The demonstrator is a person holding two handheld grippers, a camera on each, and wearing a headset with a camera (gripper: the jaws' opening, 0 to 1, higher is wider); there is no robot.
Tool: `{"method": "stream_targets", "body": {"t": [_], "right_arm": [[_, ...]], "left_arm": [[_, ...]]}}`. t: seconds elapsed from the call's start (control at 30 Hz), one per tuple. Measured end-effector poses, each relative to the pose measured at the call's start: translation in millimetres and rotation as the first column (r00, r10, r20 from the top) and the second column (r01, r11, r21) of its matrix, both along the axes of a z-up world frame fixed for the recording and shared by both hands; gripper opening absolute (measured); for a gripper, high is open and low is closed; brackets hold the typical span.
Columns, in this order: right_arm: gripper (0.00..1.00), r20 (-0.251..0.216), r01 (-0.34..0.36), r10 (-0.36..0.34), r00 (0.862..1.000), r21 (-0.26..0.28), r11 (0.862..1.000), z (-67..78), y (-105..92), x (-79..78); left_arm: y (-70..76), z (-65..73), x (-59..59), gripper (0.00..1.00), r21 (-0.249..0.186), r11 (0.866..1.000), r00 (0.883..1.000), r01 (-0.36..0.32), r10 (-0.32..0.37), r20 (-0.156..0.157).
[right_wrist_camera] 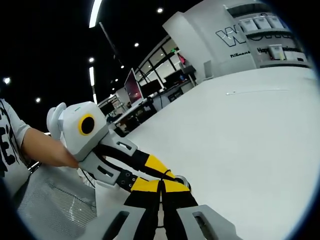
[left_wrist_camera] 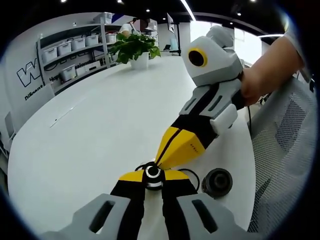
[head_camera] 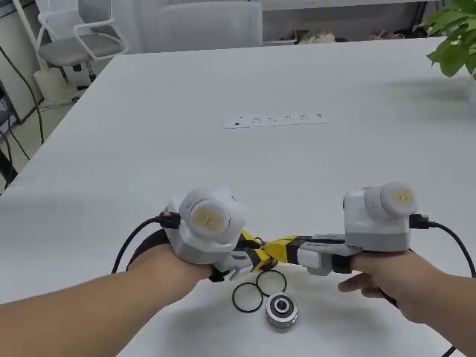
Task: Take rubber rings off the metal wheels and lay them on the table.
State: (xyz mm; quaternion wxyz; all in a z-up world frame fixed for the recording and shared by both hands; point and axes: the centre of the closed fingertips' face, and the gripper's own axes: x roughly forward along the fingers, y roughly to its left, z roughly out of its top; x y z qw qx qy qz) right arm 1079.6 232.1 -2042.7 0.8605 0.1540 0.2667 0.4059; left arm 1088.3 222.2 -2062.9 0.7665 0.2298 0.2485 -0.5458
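Left gripper (left_wrist_camera: 153, 179) fingers clamp wheel (left_wrist_camera: 152, 172) steady, just beside bare wheel (left_wrist_camera: 216, 182), so right gripper's (right_wrist_camera: 161, 184) closed fingers can likely strip it.

Bright, even ceiling light; fisheye-warped edges

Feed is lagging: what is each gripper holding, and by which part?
The left gripper clamps a small metal wheel by its rim. The right gripper is shut at that wheel's edge; what it pinches cannot be told.

Large letters beginning "WO" stand on the far wall (right_wrist_camera: 200, 35); the smaller line beneath is illegible.
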Motion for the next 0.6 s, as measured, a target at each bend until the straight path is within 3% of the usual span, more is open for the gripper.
{"method": "stream_targets", "body": {"t": [0.13, 0.33, 0.5, 0.6], "right_arm": [[0.00, 0.023, 0.006, -0.005, 1.000, -0.029, 1.000, -3.1, -4.1, 2.3], [0.00, 0.015, 0.013, -0.012, 1.000, -0.043, 0.999, -6.8, -8.0, 3.6], [0.00, 0.020, 0.011, -0.010, 1.000, -0.052, 0.999, -7.3, -8.6, 3.9], [0.00, 0.021, 0.013, -0.012, 1.000, -0.048, 0.999, -6.3, -8.4, 4.2]], "left_arm": [[0.0, 0.3, 0.2, 0.07, -0.005, 1.000, 1.000, -0.004, 0.004, 0.000], [0.7, 0.2, 0.6, 0.07, -0.016, 1.000, 1.000, -0.014, 0.014, -0.012], [1.6, 1.3, -1.2, 0.07, 0.000, 1.000, 1.000, 0.005, -0.005, 0.003], [3.7, 2.3, -1.9, 0.08, -0.001, 1.000, 1.000, 0.010, -0.010, -0.004]]}}
